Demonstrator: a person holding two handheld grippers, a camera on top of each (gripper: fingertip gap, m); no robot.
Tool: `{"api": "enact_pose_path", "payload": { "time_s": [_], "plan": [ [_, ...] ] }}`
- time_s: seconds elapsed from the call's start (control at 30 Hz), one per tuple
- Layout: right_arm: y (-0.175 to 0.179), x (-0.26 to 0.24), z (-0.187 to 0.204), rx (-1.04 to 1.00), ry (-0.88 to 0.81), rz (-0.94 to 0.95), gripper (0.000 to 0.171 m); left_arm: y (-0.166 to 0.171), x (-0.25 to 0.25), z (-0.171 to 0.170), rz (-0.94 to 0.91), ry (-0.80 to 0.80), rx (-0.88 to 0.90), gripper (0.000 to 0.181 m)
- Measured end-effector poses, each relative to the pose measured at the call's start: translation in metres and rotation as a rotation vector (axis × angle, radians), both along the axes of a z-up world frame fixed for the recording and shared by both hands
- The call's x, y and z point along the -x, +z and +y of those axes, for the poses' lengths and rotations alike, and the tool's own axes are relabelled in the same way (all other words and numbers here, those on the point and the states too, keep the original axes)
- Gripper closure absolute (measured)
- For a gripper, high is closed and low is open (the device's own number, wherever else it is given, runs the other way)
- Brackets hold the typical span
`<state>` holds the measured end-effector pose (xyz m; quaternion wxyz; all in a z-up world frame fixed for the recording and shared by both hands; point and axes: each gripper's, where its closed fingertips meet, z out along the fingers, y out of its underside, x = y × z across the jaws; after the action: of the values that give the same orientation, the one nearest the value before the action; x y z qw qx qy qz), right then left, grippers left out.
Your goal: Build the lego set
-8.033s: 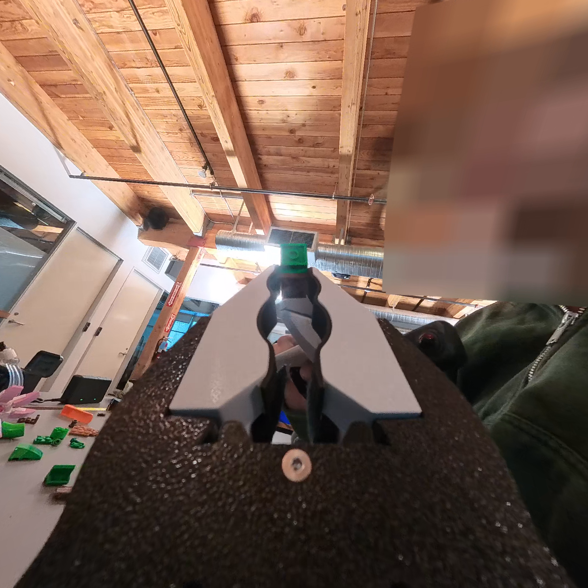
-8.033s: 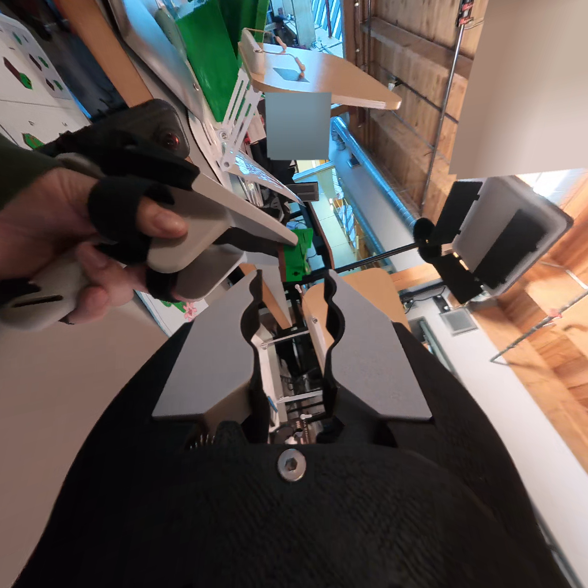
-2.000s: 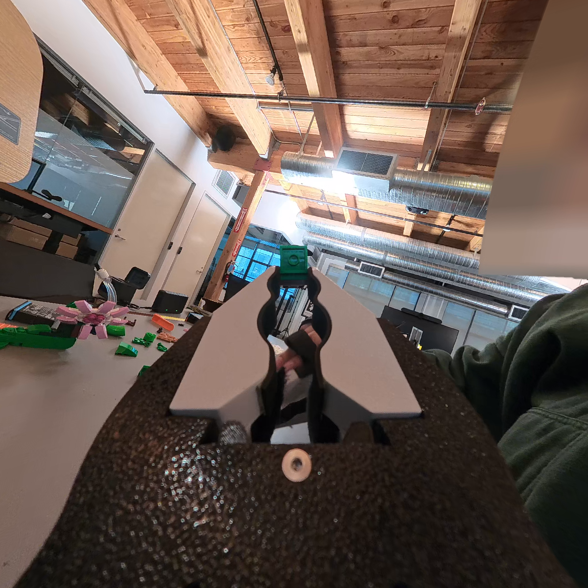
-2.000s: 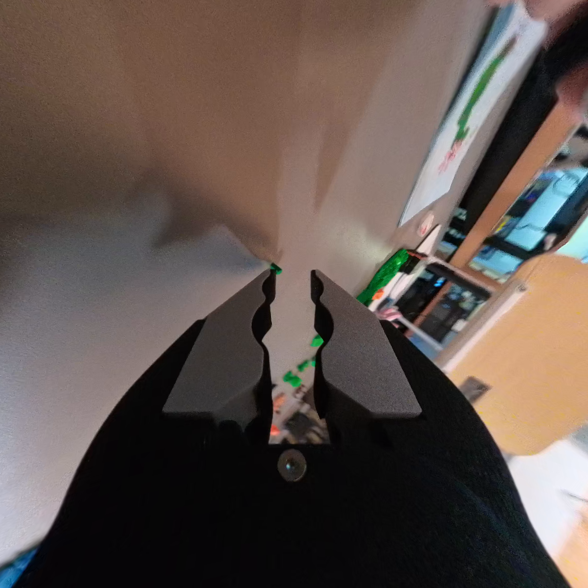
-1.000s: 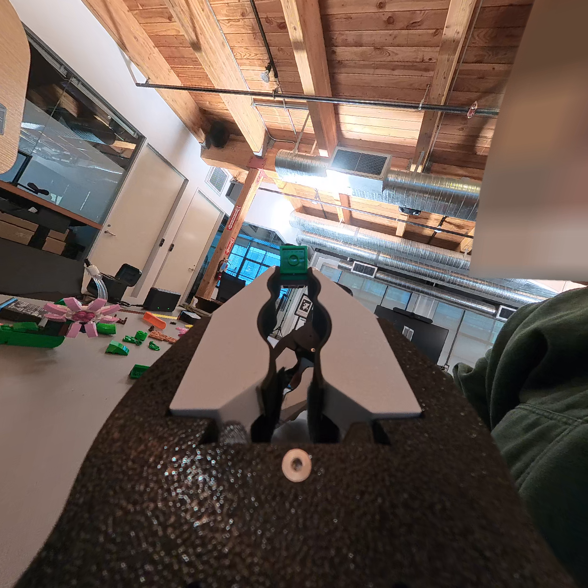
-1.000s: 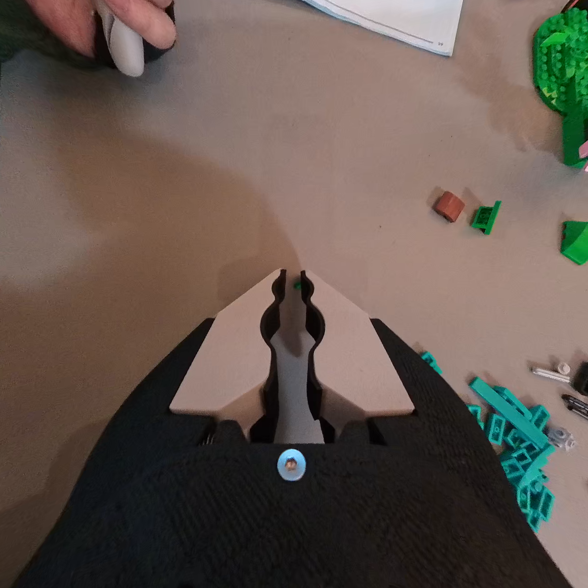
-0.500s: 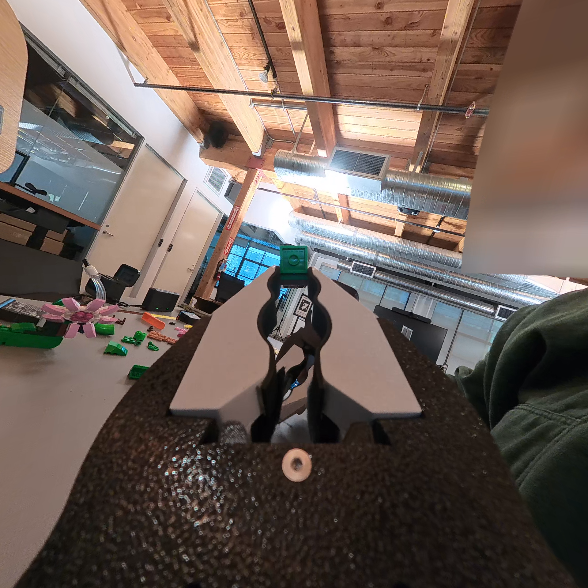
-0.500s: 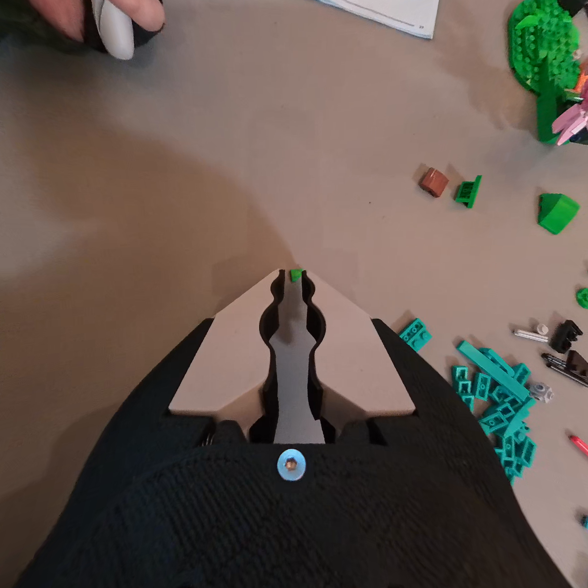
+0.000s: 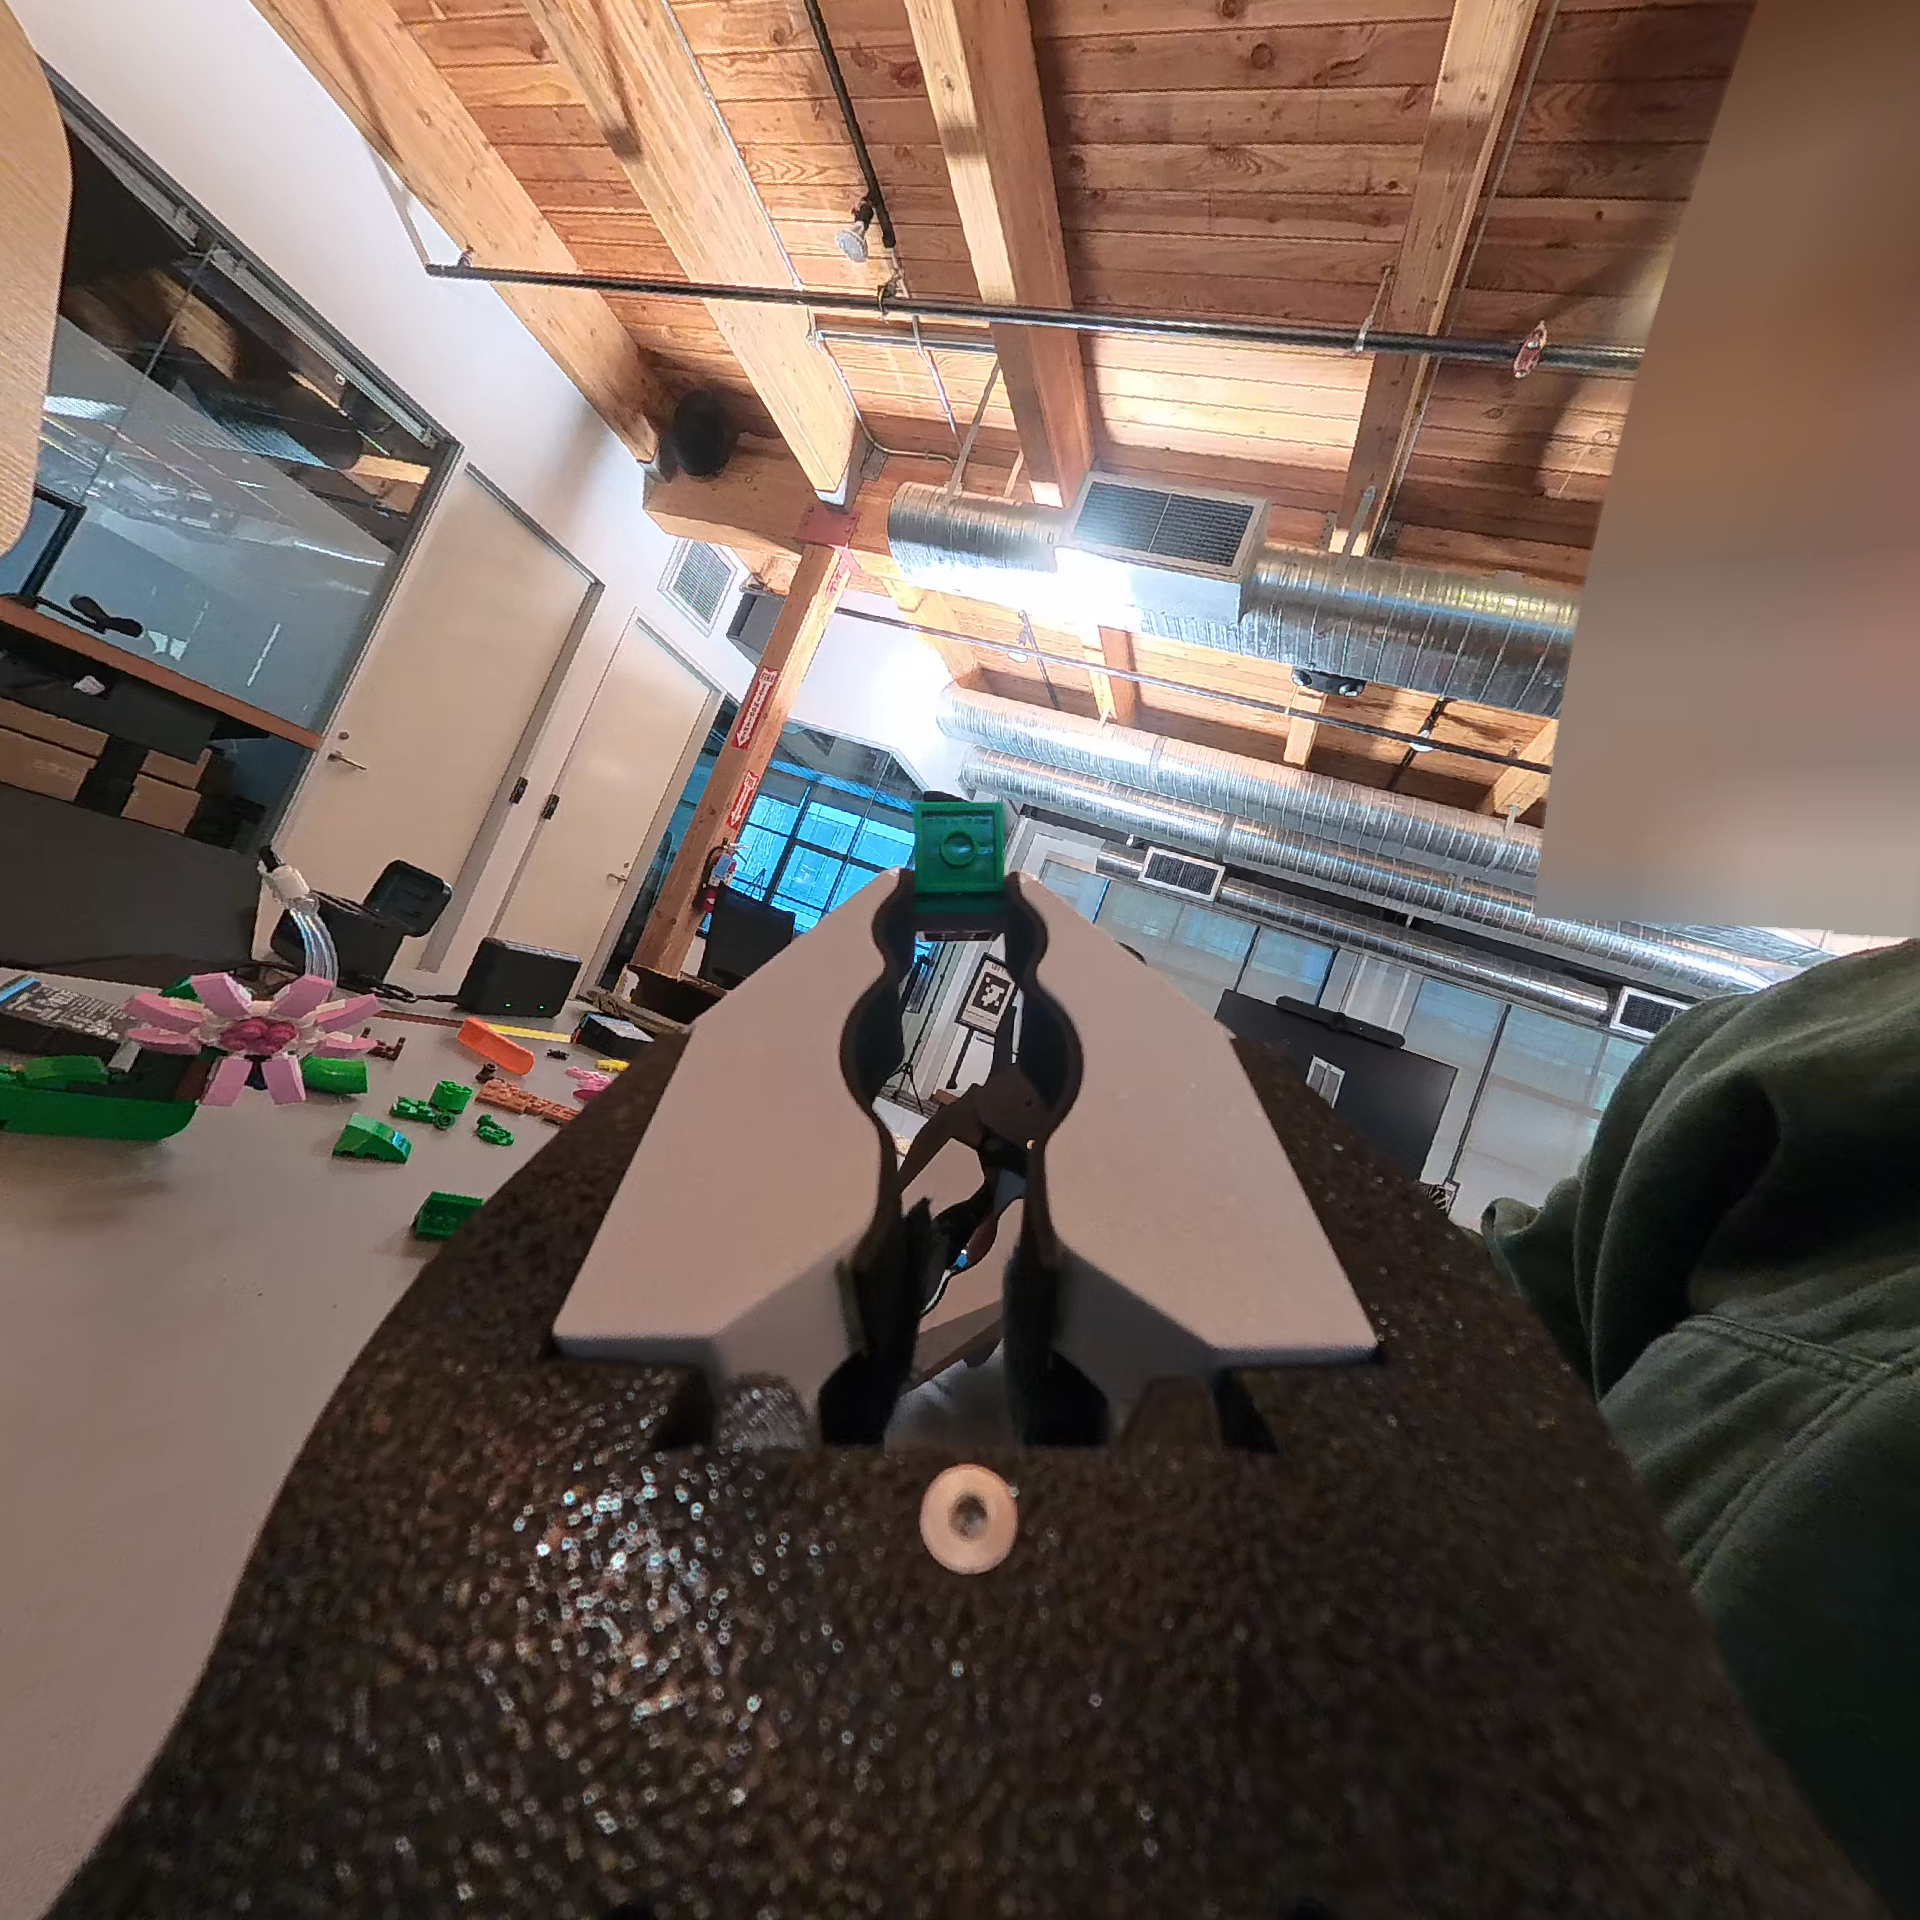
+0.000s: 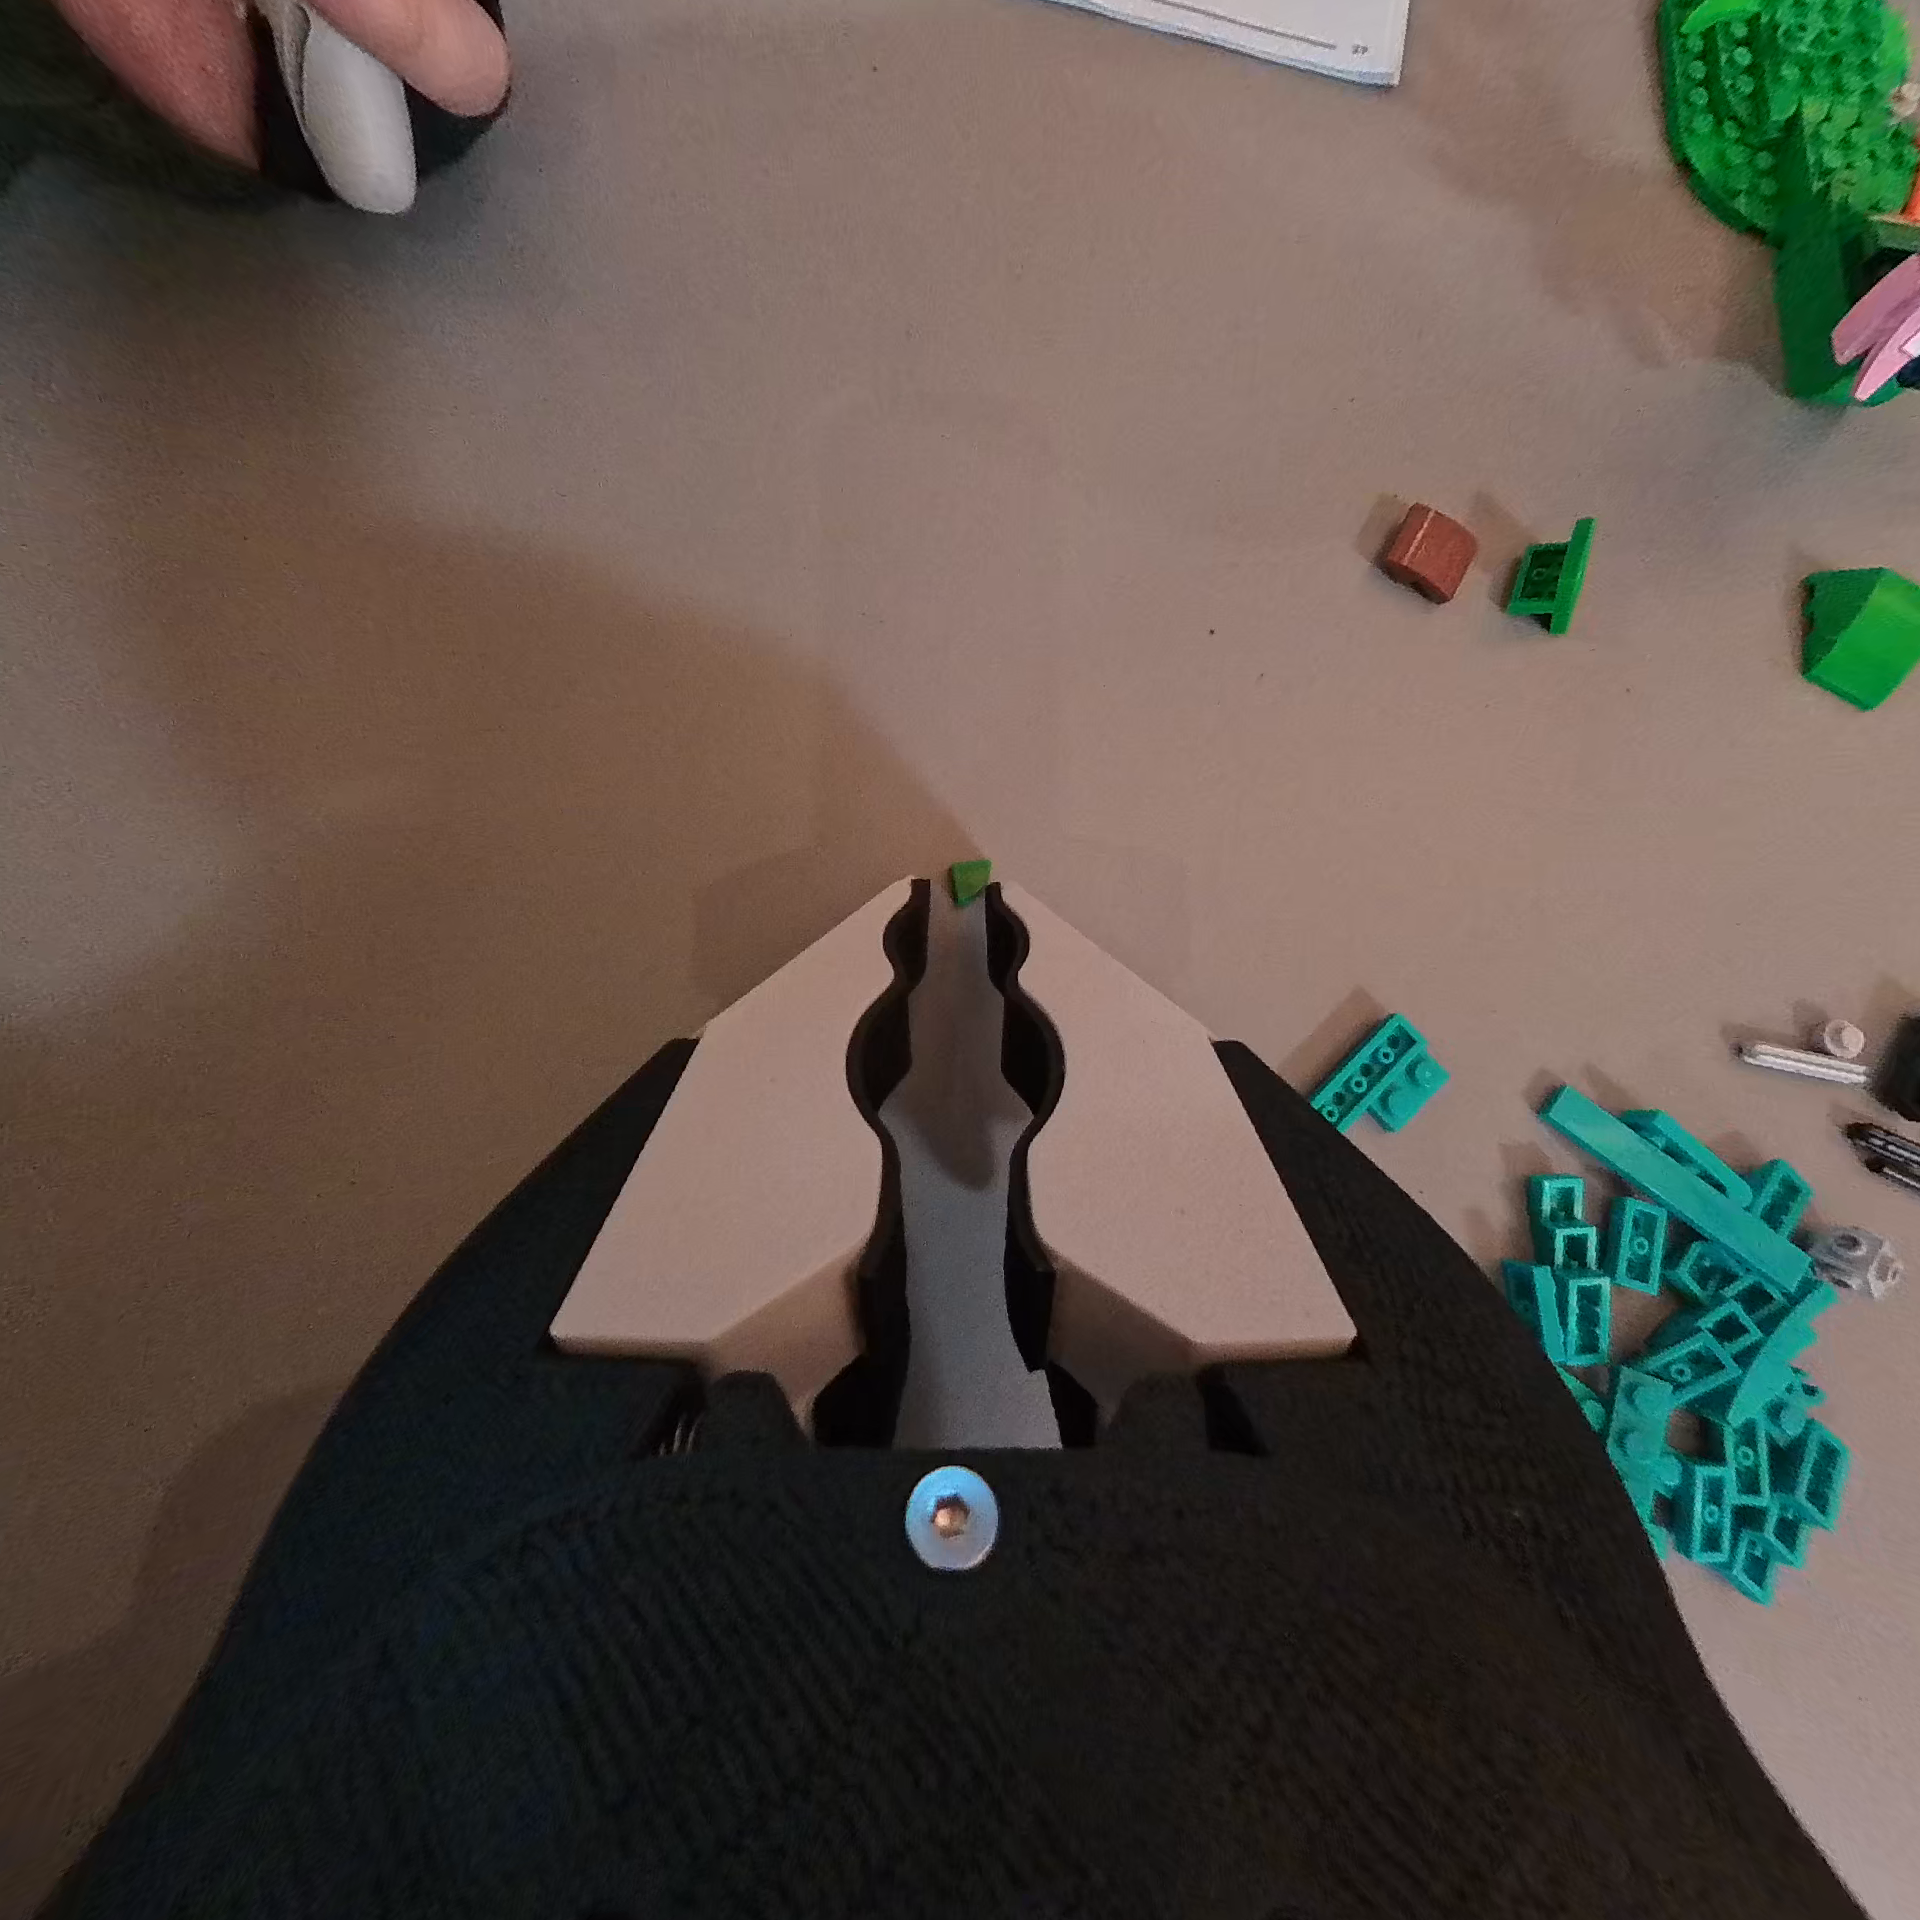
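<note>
My left gripper (image 9: 958,885) is shut on a dark green square plate (image 9: 958,854) with one stud and holds it up in the air, pointing towards the ceiling. My right gripper (image 10: 956,888) points down at the grey table (image 10: 727,416). Its jaws stand a narrow gap apart, with a tiny bright green piece (image 10: 968,881) at the tips against the right finger. The tips are at or just above the table. The hand on the left gripper's white handle (image 10: 343,104) shows at the top left of the right wrist view.
To the right lie a brown piece (image 10: 1429,551), a green bracket (image 10: 1548,577), a green slope (image 10: 1860,634), a teal pile (image 10: 1704,1351) and the green build (image 10: 1797,156). A booklet (image 10: 1247,26) lies at the far edge. The pink flower (image 9: 249,1034) stands at the left.
My right gripper left the left gripper's side, dropped to the table and narrowed around the tiny green piece. The left gripper has tilted down a little and still holds its plate.
</note>
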<state>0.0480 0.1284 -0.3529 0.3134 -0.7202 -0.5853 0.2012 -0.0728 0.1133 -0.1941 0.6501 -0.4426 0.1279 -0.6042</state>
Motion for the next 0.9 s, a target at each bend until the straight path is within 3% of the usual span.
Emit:
{"api": "enact_pose_path", "payload": {
  "time_s": [0.03,0.13,0.3,0.47,0.9],
  "plan": [
    [0.0,0.0,0.0,-0.001,0.0,0.002,0.162,0.0,0.0,0.0,0.0,-0.004,-0.002,0.167],
    [0.0,0.0,-0.001,0.004,0.001,0.009,0.162,0.003,-0.003,-0.006,-0.02,-0.049,-0.021,0.167],
    [0.0,0.0,-0.003,0.019,0.007,0.021,0.163,0.019,-0.002,-0.03,-0.223,-0.351,-0.032,0.167],
    [0.0,0.001,-0.003,0.022,0.009,0.027,0.162,0.027,0.007,-0.041,-0.344,-0.494,-0.046,0.168],
    [0.0,0.0,-0.004,0.037,0.014,0.038,0.161,0.029,0.009,-0.044,-0.359,-0.508,-0.065,0.168]
  ]
}}
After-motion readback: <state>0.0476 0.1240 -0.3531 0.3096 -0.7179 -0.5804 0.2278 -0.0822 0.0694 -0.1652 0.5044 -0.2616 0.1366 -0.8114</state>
